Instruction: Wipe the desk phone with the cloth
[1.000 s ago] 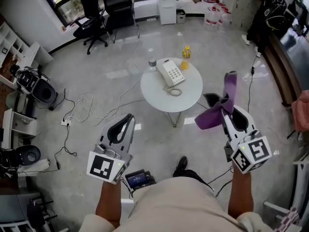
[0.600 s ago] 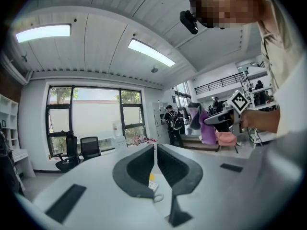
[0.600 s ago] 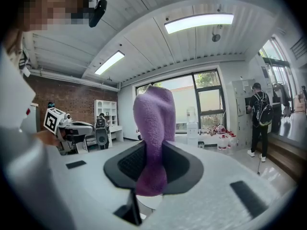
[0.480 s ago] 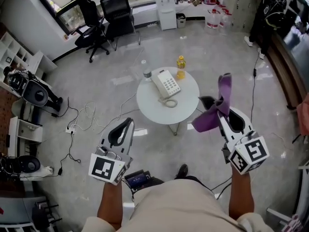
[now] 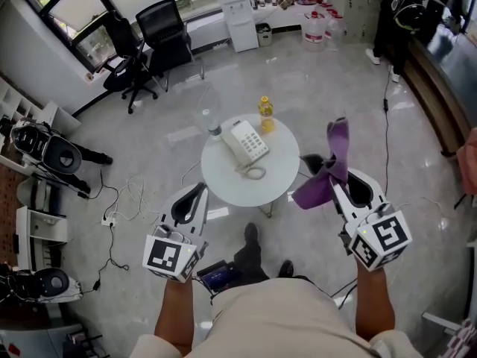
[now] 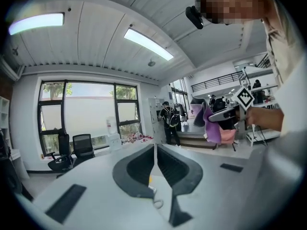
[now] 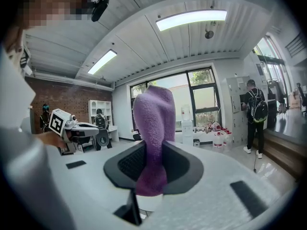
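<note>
White phone point(image 5: 244, 142) on the round desk point(image 5: 223, 189); purple cloth point(image 5: 330, 166) off to the right.
The phone lies flat and angled, its cord point(image 5: 254, 173) looped at the near side. The fleecy cloth stands upright, pinched in the right tool point(image 5: 337, 185).

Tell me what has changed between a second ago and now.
The person has stepped toward the round table, so the desk phone now lies closer to both grippers. Unchanged: the right gripper still clamps the purple cloth, the left gripper stays shut and empty, the phone rests on the table.
</note>
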The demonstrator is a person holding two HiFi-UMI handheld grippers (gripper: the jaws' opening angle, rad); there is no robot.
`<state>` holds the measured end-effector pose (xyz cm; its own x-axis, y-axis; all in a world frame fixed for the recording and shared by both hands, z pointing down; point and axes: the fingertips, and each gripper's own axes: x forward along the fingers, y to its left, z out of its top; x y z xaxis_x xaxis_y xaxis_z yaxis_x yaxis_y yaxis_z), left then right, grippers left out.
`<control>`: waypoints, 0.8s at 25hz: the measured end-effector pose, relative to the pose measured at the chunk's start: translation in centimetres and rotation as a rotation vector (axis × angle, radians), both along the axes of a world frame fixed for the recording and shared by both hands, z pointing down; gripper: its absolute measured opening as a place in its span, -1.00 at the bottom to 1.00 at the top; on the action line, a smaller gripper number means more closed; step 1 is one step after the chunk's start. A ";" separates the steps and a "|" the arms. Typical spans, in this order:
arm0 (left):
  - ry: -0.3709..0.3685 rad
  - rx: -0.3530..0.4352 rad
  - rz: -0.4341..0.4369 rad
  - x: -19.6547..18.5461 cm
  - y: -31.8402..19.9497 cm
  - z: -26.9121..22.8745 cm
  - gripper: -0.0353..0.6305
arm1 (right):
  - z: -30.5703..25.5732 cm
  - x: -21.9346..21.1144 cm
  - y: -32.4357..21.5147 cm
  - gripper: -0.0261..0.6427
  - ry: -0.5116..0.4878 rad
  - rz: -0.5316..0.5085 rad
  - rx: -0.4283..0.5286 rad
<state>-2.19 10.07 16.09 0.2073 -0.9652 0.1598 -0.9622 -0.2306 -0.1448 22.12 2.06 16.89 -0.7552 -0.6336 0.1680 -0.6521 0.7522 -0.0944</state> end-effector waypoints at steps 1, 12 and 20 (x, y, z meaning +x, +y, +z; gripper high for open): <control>0.005 -0.003 0.008 -0.6 -0.9 0.6 -0.85 | 0.2 -0.4 -0.4 -0.68 0.007 0.005 0.001; 0.078 -0.068 0.030 -6.5 -11.3 7.7 -0.85 | 2.8 -6.3 -5.6 -0.68 0.083 0.043 -0.040; 0.099 -0.165 -0.009 -9.6 -15.6 12.9 -0.85 | 5.7 -9.4 -8.9 -0.68 0.097 0.058 -0.076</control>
<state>-11.82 -5.50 29.03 0.2211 -0.9294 0.2957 -0.9720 -0.2346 -0.0106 12.76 -6.79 22.57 -0.6958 -0.6581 0.2876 -0.7028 0.7064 -0.0840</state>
